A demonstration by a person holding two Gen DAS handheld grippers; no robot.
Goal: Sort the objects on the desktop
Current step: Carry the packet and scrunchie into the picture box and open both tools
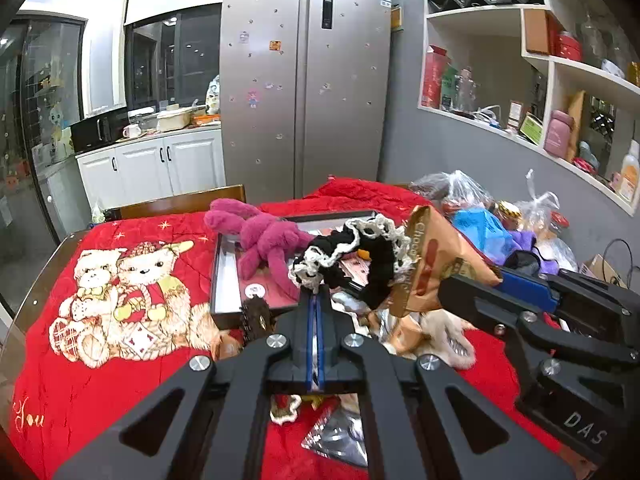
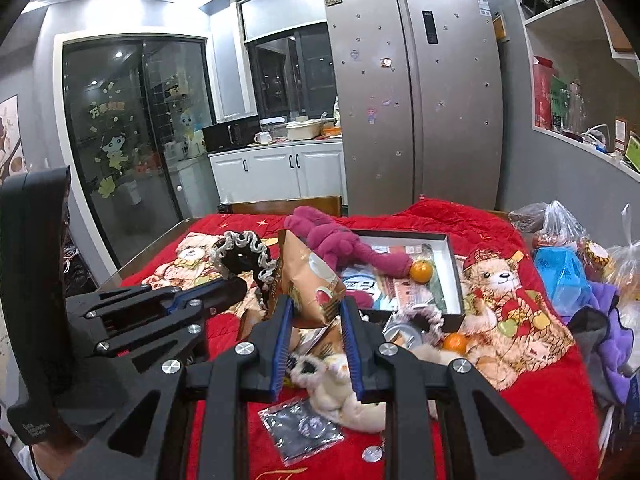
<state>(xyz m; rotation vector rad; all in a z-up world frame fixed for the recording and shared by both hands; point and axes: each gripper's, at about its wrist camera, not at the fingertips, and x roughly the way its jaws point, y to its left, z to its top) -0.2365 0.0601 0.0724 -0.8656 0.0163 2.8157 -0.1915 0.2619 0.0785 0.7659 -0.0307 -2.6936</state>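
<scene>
My left gripper [image 1: 316, 300] is shut on a black scrunchie with a white crocheted edge [image 1: 352, 252], held above the red cloth; it also shows in the right wrist view [image 2: 244, 258]. My right gripper [image 2: 314, 312] is shut on a brown snack bag [image 2: 308, 280], also seen in the left wrist view [image 1: 432, 264]. Both items hang just in front of a shallow black-and-white box [image 2: 452, 276], which holds a magenta plush toy [image 2: 340, 240], an orange [image 2: 422, 271] and papers.
Below the grippers lie a cream plush toy [image 2: 344, 392], a clear plastic packet [image 2: 300, 428], a coin-like disc [image 2: 373, 454] and another orange [image 2: 456, 342]. Plastic bags and purple cloth [image 2: 592, 280] crowd the table's right side. A wooden chair back [image 1: 180, 200] stands beyond.
</scene>
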